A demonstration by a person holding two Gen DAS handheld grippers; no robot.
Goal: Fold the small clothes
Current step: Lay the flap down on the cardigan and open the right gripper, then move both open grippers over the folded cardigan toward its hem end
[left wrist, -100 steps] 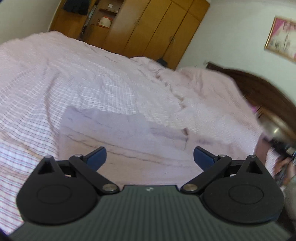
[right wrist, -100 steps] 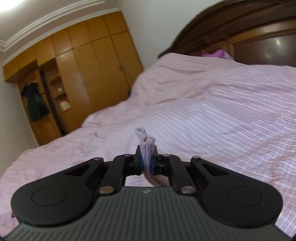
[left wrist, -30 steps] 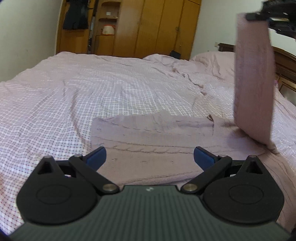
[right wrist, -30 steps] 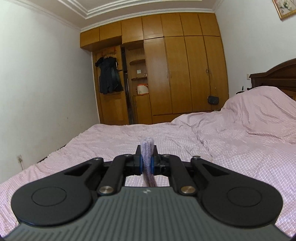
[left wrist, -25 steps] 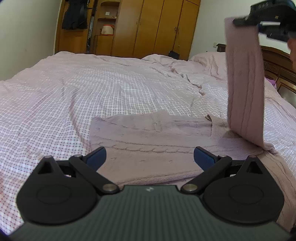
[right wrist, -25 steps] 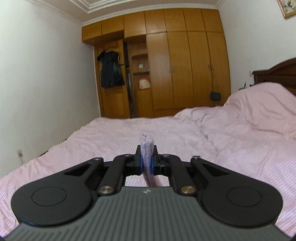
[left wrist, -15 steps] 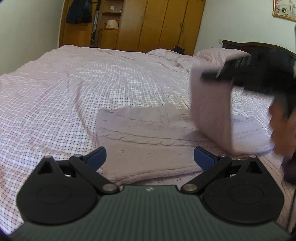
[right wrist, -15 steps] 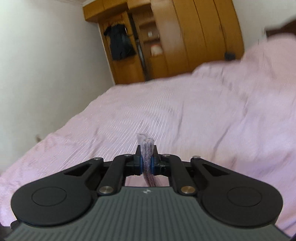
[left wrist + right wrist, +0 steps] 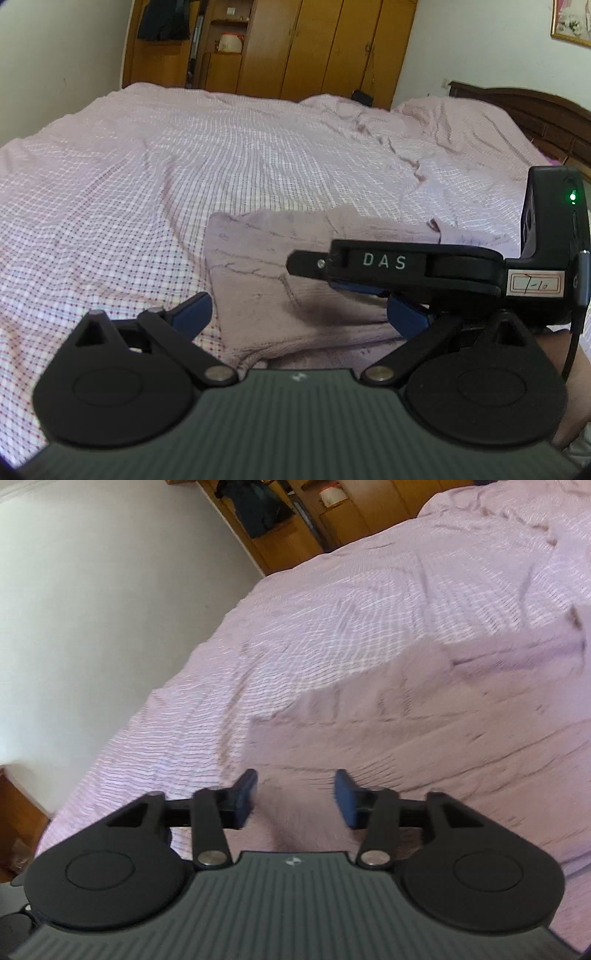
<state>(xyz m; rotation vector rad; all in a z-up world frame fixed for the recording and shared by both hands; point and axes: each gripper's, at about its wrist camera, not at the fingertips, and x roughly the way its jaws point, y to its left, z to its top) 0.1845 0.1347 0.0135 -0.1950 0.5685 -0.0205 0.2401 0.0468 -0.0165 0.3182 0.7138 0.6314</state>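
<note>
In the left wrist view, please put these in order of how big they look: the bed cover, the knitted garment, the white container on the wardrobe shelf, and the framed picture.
1. Bed cover, largest.
2. Knitted garment.
3 and 4. White container and framed picture: both look small. The frame is cut by the image edge and both are far away, so I do not rank them.

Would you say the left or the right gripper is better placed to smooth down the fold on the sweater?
Probably the right. The right gripper is open directly over the pink sweater, its body reaching across the folded part. The left gripper is open too, but sits back at the sweater's near edge.
</note>
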